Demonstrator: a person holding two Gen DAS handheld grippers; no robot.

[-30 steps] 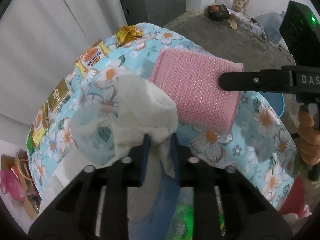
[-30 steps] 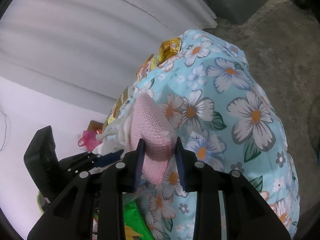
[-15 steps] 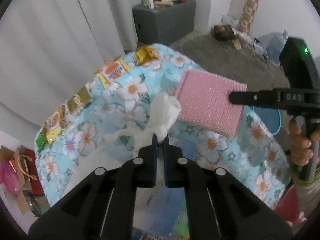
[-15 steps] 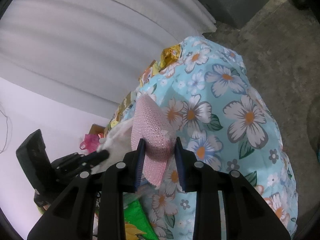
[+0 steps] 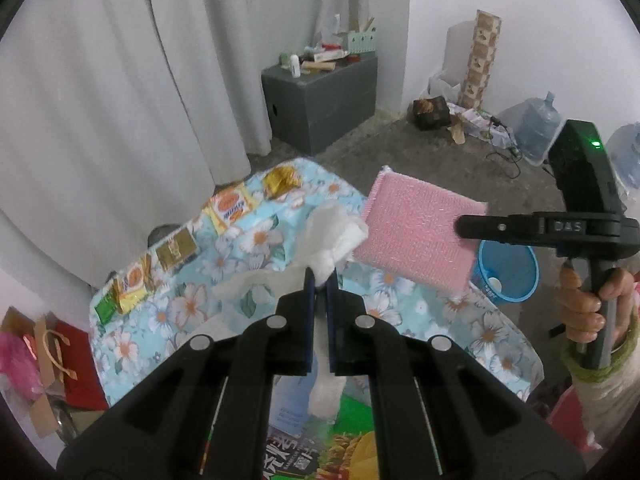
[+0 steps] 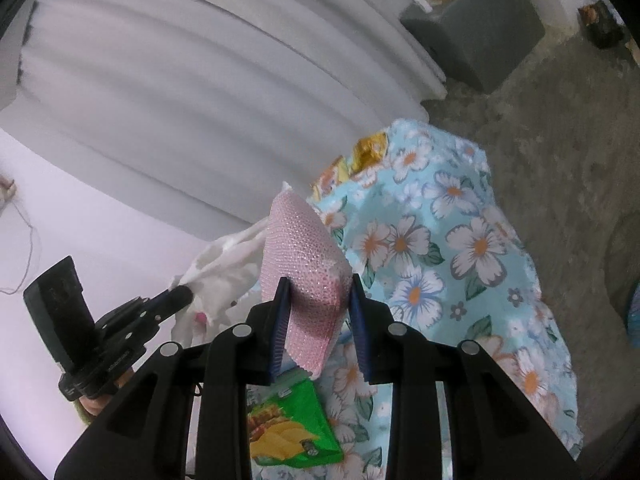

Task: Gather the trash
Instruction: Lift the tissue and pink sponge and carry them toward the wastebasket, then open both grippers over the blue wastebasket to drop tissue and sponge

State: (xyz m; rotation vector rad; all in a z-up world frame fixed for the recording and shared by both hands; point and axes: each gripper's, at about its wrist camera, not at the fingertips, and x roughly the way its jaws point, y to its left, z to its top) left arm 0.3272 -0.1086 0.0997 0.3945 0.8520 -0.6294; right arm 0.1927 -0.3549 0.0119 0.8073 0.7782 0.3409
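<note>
Tabletop [image 5: 492,332]: covered by a light blue cloth with white flowers; it fills the lower middle of the left wrist view and runs from 12 to 5 o'clock in the right wrist view.
Grey cabinet [image 5: 320,100]: on the floor at 12 o'clock in the left wrist view, beside the white curtain [image 5: 120,100], with small bottles and boxes on top.
Blue bin [image 5: 505,277]: on the floor off the tabletop edge at 3 o'clock in the left wrist view, open side up, partly hidden by the pink pad.
Pink pad [image 5: 420,236]: a textured pink rectangle held up in the air above the tabletop, at 2 o'clock from the left tongs; in the right wrist view it sits edge-on between the pads.
Right tongs [image 6: 318,318]: pinching the pink pad at its near edge, jaws held apart by its thickness.
White tissue [image 5: 334,240]: crumpled, lifted off the cloth, its bulk sticking up past the fingertips and a tail hanging below them.
Left tongs [image 5: 319,280]: pressed nearly together, pinching the white tissue.
Green snack bag [image 6: 290,420]: flat on the tabletop at 6 o'clock, under the right tongs.
Wrappers [image 5: 232,206]: a row of gold, orange and green packets along the far tabletop edge, from 9 to 12 o'clock in the left wrist view.
</note>
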